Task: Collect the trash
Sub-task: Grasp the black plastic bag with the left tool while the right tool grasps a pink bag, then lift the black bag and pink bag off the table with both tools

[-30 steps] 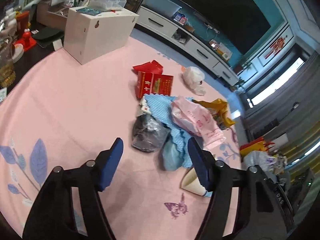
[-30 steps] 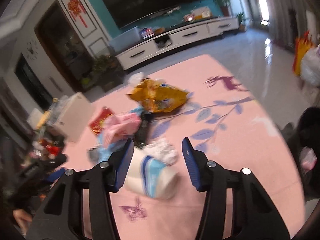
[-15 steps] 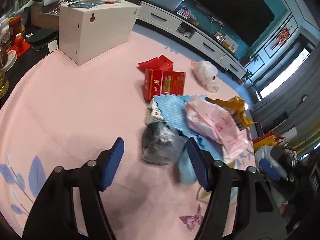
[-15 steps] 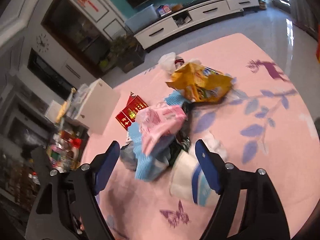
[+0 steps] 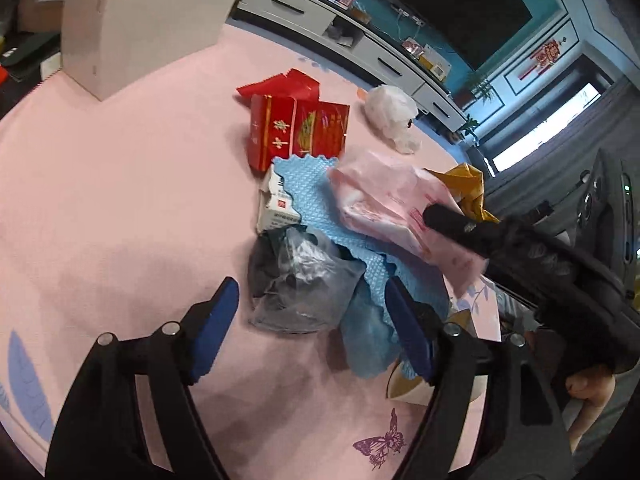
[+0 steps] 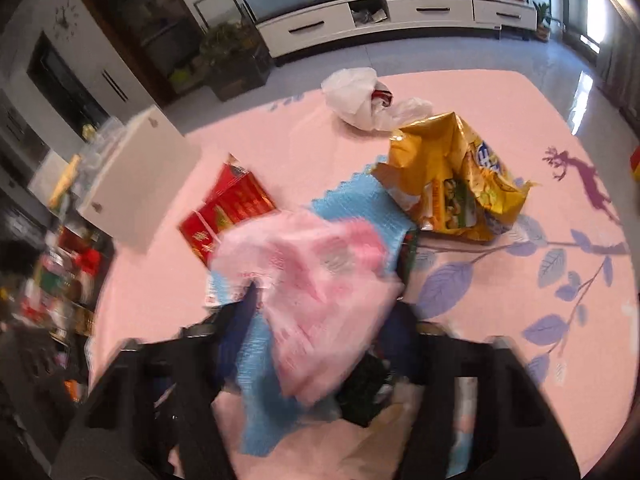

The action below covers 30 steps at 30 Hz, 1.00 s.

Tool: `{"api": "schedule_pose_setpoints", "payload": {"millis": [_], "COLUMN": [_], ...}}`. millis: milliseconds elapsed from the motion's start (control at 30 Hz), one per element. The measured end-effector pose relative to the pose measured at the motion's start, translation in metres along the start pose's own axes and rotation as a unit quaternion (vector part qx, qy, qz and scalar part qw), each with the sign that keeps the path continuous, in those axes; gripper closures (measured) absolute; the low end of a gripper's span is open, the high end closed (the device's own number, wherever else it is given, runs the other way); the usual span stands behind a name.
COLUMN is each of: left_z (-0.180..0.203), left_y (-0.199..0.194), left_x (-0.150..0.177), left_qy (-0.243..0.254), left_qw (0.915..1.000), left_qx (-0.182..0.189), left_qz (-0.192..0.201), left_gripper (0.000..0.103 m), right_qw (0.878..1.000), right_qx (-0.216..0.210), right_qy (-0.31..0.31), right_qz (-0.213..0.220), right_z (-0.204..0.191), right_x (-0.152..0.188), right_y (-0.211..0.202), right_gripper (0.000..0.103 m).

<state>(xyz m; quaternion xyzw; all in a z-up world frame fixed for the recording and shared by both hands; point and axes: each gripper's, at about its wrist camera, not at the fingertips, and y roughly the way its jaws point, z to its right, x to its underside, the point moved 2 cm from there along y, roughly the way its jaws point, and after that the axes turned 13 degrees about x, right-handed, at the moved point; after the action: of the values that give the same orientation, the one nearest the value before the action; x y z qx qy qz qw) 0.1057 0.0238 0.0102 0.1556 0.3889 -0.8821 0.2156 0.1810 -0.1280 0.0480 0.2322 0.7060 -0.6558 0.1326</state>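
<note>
Left gripper (image 5: 312, 320) has its jaws just opened wider, empty, with the grey bag (image 5: 300, 276) sitting right between and ahead at lower centre, while the right gripper (image 6: 320, 344) jaws have been closing around the pink bag (image 6: 316, 280) mid-frame.

One pink plastic bag (image 5: 394, 208); one blue cloth (image 5: 320, 184); one grey bag (image 5: 302, 280); one yellow snack bag (image 6: 452, 184); one white bag (image 5: 392, 118); two red packets (image 5: 296, 130); one white box (image 5: 136, 24).
</note>
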Motion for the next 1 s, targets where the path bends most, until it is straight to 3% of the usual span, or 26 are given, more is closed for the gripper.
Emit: {"api": "schedule_pose_setpoints", "payload": {"millis": [133, 267, 433, 533, 700, 1000], "left_z": [0.002, -0.001, -0.003, -0.005, 0.004, 0.043], "left_y": [0.013, 0.025, 0.027, 0.026, 0.009, -0.037], "left_x": [-0.003, -0.005, -0.003, -0.004, -0.002, 0.009], "left_qy": [0.017, 0.014, 0.027, 0.024, 0.025, 0.046], "left_qw": [0.9997, 0.9996, 0.9993, 0.9994, 0.9991, 0.9971], "left_qx": [-0.009, -0.009, -0.020, -0.018, -0.034, -0.057], "left_qz": [-0.014, -0.022, -0.019, -0.017, -0.002, 0.021], "left_gripper": [0.028, 0.029, 0.047, 0.052, 0.053, 0.053], "right_qw": [1.000, 0.999, 0.998, 0.997, 0.996, 0.996], "right_qx": [-0.007, -0.003, 0.006, 0.008, -0.001, 0.006], "right_qy": [-0.011, -0.020, -0.006, 0.000, 0.026, 0.055], "right_qz": [0.000, 0.037, 0.068, 0.077, 0.090, 0.076], "right_z": [0.008, 0.020, 0.041, 0.051, 0.071, 0.095], "right_x": [0.004, 0.008, 0.013, 0.018, 0.027, 0.058], "right_y": [-0.006, -0.036, -0.072, -0.087, -0.106, -0.106], "right_gripper": [0.071, 0.072, 0.072, 0.072, 0.072, 0.071]}}
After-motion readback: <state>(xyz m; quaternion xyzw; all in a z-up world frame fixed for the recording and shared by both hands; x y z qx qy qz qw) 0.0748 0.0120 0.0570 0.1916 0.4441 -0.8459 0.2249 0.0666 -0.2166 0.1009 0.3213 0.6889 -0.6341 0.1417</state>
